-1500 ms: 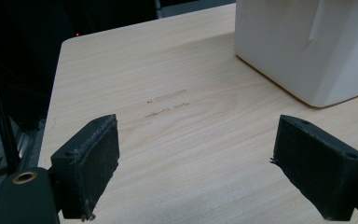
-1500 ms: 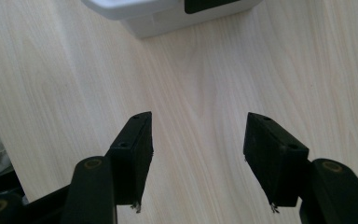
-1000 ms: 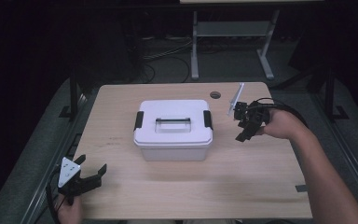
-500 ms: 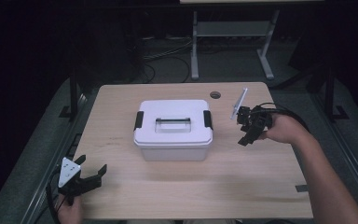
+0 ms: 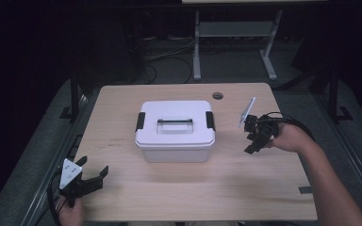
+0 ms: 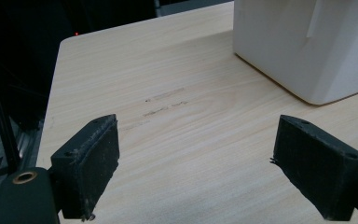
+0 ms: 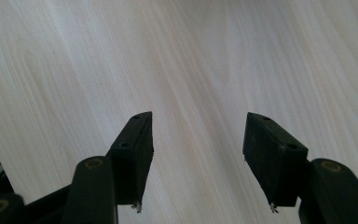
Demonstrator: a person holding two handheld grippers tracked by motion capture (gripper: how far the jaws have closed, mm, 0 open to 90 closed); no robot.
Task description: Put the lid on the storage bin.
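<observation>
white lidded storage box (image 5: 175,132) sits upright on the wooden table (image 5: 122,103), roughly centred, a little toward the far edge. lid is on; a black latch (image 5: 140,121) at its left end and another latch (image 5: 210,120) at its right end, both lying flat against the box ends. a recessed carry handle (image 5: 175,126) lies down in the middle of the lid. a round cable hole (image 5: 218,96) in the tabletop lies beyond the box's right far corner.

left gripper (image 5: 90,178) is at the near left corner of the table, well apart from the box, held by a hand (image 5: 70,214) at the table's edge; its grey three-cornered plate faces up. jaws spread wide, nothing between them. in the left gripper view the left gripper (image 6: 196,168) looks across bare wood, and the near left corner of the box (image 6: 307,42) shows at upper right, not touched.

right gripper (image 5: 252,143) is to the right of the box, near it but apart, pointing down toward the table, held by the person's right hand (image 5: 290,137); its plate stands on edge. jaws apart at a moderate gap, nothing pinched. in the right gripper view the right gripper (image 7: 198,158) hangs over bare tabletop (image 7: 214,56); whether the tips touch the wood cannot be told.
</observation>
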